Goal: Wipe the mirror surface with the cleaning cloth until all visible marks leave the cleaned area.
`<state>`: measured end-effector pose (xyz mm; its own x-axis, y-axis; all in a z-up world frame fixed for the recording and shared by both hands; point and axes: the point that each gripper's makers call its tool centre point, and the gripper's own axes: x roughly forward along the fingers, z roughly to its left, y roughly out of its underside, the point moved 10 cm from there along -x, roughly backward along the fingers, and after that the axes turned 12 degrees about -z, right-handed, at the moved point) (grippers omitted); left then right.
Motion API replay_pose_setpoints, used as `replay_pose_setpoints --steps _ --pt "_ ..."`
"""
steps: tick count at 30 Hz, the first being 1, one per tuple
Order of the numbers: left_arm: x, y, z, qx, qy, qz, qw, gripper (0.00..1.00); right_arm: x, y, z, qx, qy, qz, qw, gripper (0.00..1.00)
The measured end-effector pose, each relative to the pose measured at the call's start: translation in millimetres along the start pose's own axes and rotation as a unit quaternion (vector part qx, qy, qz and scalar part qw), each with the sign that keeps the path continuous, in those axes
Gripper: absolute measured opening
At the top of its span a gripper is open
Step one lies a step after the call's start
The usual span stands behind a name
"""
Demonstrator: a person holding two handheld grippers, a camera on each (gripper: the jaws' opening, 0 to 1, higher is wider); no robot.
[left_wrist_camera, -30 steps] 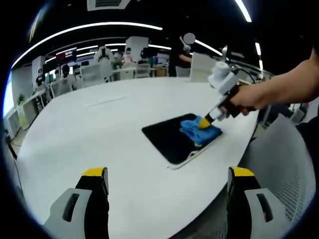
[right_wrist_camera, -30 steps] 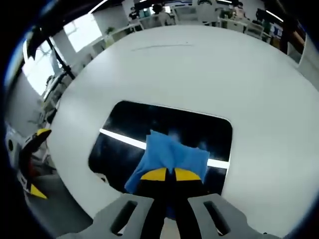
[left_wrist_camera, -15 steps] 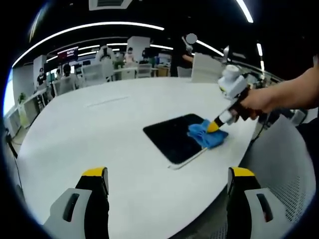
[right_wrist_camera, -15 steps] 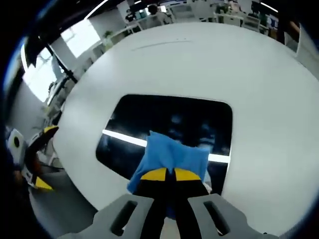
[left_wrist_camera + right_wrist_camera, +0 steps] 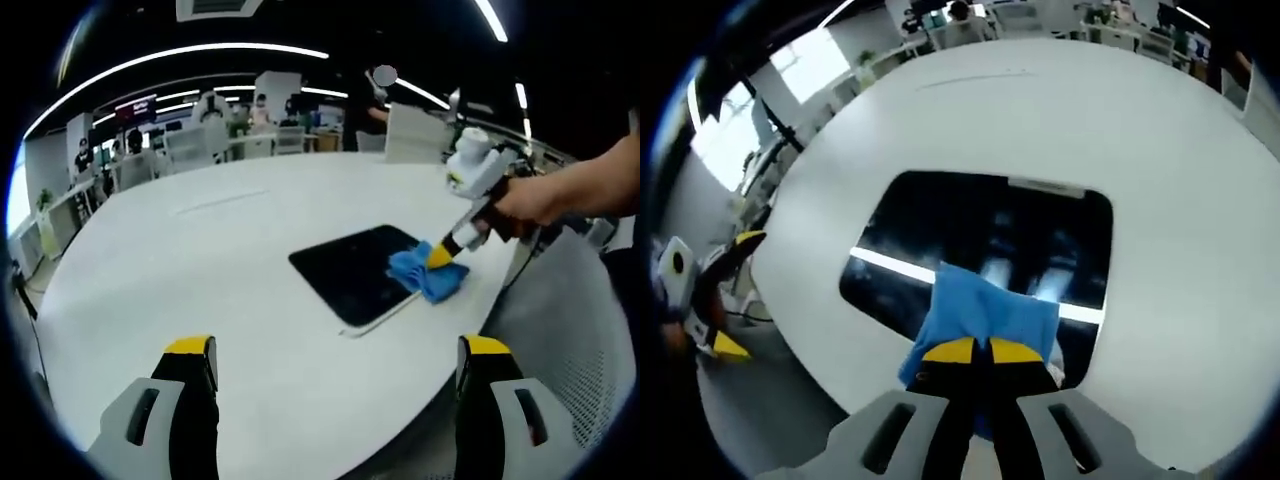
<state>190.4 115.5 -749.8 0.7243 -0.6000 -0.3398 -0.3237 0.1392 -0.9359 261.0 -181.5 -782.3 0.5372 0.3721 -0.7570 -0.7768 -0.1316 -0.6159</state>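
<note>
The mirror point(image 5: 352, 272) lies flat on the white surface point(image 5: 200, 260), a dark rounded rectangle close to the surface's edge; in the right gripper view the mirror point(image 5: 980, 240) reflects a bright strip of ceiling light across its width, and the surface point(image 5: 1170, 180) spreads pale around it. The blue cleaning cloth point(image 5: 425, 275) sits on the mirror's end nearest the surface's edge, partly overhanging the mirror's rim; in the right gripper view the cloth point(image 5: 985, 315) covers the near part of the glass. The right gripper point(image 5: 974, 351) has its yellow-tipped jaws drawn together, pinching the cloth and pressing it onto the mirror; seen from the left gripper view, the right gripper point(image 5: 440, 258) slants down to the cloth, held by a person's hand point(image 5: 530, 205). The left gripper point(image 5: 338, 350) has its jaws spread wide apart with nothing between them, well apart from the mirror, above the surface's near edge; in the right gripper view it point(image 5: 725, 300) shows beyond the surface's edge. A white mesh chair point(image 5: 570, 320) stands just beside the surface's edge.
</note>
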Motion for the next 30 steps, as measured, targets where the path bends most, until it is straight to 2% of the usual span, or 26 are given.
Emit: replay_pose_setpoints --steps 7,21,30 --pt "0 1.7 0.0 0.0 0.002 0.009 1.0 1.0 -1 0.7 0 0.002 -0.001 0.001 1.0 0.0" --pt "1 1.8 -0.5 -0.003 0.003 0.007 1.0 1.0 -1 0.8 -1 -0.002 -0.001 0.004 1.0 0.0" --pt "1 1.5 -0.1 -0.003 0.002 0.006 1.0 1.0 -6 2.4 -13 0.011 0.006 0.002 0.9999 0.0"
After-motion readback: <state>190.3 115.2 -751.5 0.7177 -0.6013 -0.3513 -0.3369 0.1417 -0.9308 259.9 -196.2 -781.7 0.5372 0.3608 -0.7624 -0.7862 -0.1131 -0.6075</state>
